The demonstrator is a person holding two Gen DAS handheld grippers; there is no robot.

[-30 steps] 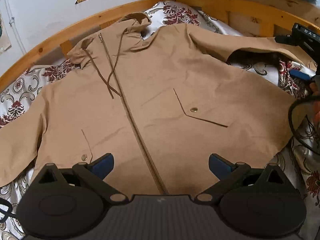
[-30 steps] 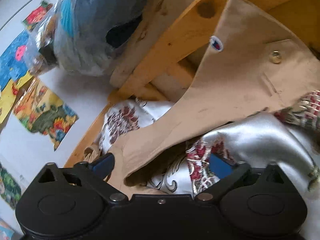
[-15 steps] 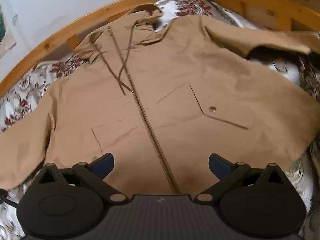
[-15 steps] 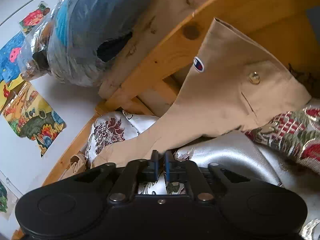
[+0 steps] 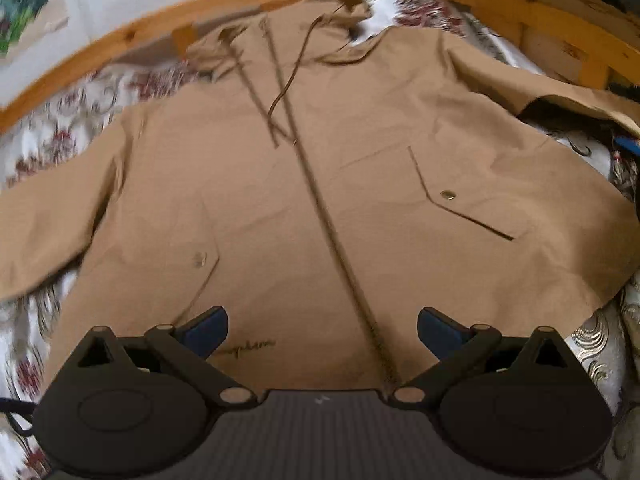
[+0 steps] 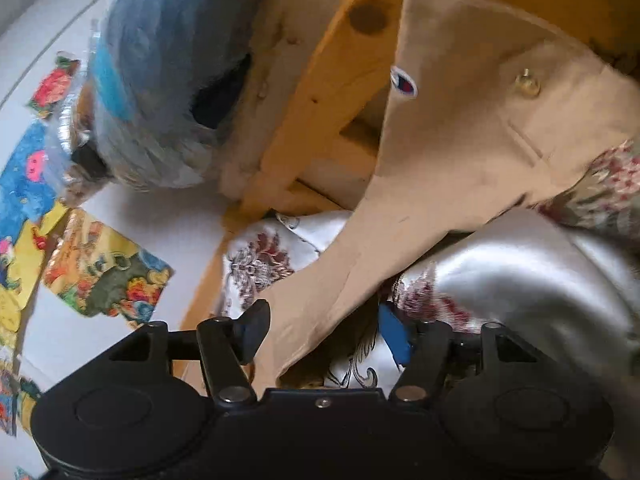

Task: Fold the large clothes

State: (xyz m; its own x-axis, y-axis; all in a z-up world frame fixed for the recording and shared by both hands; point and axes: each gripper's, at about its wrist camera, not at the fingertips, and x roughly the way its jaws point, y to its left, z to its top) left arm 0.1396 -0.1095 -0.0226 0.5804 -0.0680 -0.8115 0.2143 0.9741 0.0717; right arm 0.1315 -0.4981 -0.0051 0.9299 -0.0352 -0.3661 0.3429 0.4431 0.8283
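While left gripper [image 5: 322,330] hovers over jacket [image 5: 320,184], fingers wide — right gripper [image 6: 324,330] fingers part-open astride sleeve [image 6: 460,140].

We parted the fingers [image 6: 394,334] of our right gripper [image 6: 320,336] around the jacket's sleeve [image 6: 320,304], after clamping them shut half a second earlier.

Matte black plastic throughout. Left gripper [image 5: 322,330]: two round housings, each with a raised oval disc and a triangular cut-out above; slim linkage arms on silver pivot screws; blue pads [image 5: 206,330] on the fingers; ribbed grey centre plate with a small white mark; thin black cable beside the left housing. Right gripper [image 6: 324,334]: same black housings, silver screws, one dark fingertip, one blue pad [image 6: 394,336].
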